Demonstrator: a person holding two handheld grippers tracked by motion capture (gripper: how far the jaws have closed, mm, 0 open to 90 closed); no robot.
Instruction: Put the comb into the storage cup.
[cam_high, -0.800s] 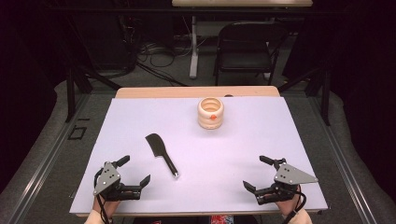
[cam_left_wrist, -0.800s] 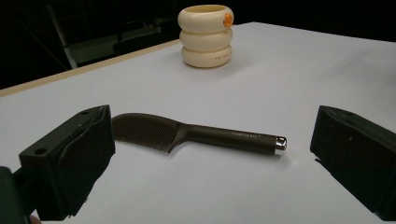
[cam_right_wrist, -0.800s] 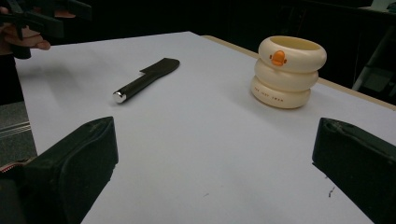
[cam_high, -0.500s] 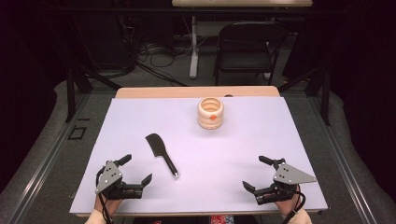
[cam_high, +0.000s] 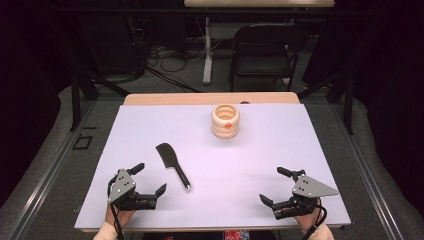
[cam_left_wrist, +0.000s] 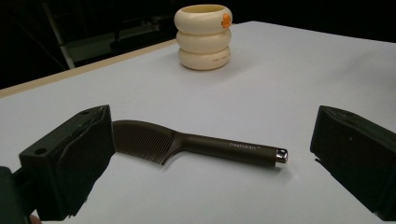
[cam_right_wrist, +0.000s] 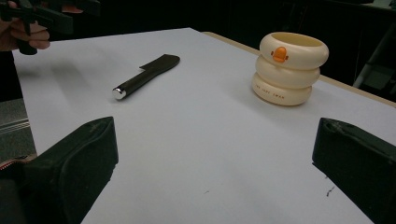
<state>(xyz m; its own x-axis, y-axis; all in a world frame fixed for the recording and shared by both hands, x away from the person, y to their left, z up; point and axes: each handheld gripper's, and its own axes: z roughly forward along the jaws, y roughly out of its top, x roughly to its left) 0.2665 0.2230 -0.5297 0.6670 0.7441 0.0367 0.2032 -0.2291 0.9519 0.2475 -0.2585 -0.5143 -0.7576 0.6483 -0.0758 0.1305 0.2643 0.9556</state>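
Observation:
A dark brown comb (cam_high: 173, 164) with a long handle lies flat on the white table (cam_high: 280, 150), left of centre. In the left gripper view the comb (cam_left_wrist: 196, 144) sits just past the jaws. A cream ribbed cup (cam_high: 226, 121) with an orange mark stands upright at the back centre; it appears as the cup (cam_left_wrist: 204, 35) and the cup (cam_right_wrist: 289, 67) in the gripper views. My left gripper (cam_high: 150, 178) is open near the front left edge, close to the comb's handle end. My right gripper (cam_high: 274, 186) is open at the front right, holding nothing.
A black folding chair (cam_high: 265, 50) and cables lie on the floor beyond the table's far edge. A wooden strip (cam_high: 210, 98) runs along the table's back. The other hand with its gripper (cam_right_wrist: 42, 14) shows at the top left of the right gripper view.
My left gripper has edged slightly forward and right toward the comb's handle. The right gripper, comb and cup have not visibly moved.

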